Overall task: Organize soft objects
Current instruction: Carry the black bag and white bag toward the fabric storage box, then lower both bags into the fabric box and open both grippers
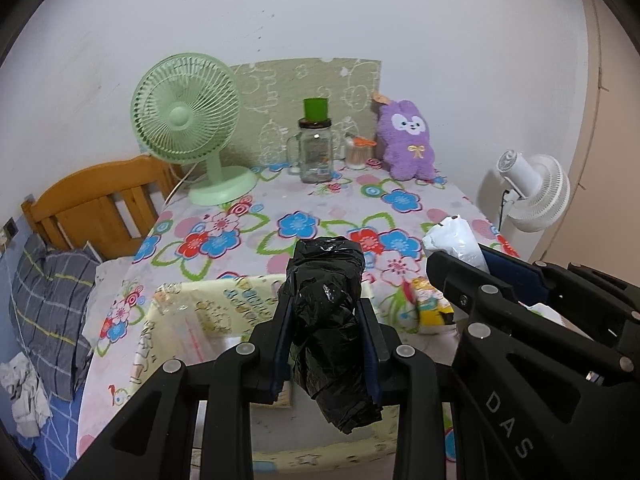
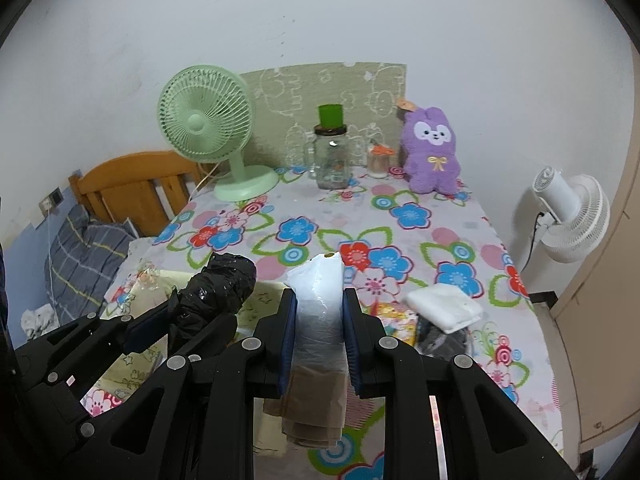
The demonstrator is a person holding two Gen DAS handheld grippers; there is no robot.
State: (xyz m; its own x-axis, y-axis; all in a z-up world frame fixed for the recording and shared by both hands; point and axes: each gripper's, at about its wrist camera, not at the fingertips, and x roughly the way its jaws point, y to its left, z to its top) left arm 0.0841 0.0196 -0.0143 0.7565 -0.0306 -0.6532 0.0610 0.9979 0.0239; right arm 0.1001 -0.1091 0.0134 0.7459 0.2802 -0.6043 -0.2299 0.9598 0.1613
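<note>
My left gripper [image 1: 326, 332] is shut on a rolled black plastic bag [image 1: 326, 280] and holds it above a pale yellow fabric box [image 1: 192, 320] at the table's near edge. My right gripper [image 2: 319, 320] is shut on a folded white plastic bag [image 2: 318, 292] with brown bags [image 2: 314, 412] hanging below it. In the left wrist view the right gripper [image 1: 472, 264] with the white bag [image 1: 456, 240] is just to the right. In the right wrist view the left gripper [image 2: 176, 320] with the black bag [image 2: 220, 284] is to the left. A folded white cloth [image 2: 444, 304] lies on the table to the right.
A floral tablecloth [image 2: 360, 220] covers the table. At the back stand a green fan [image 2: 208, 128], a glass jar with a green cup on top [image 2: 331, 156], a small jar [image 2: 379, 160] and a purple plush [image 2: 430, 148]. A white fan [image 2: 572, 216] is right; a bed [image 2: 88, 256] is left.
</note>
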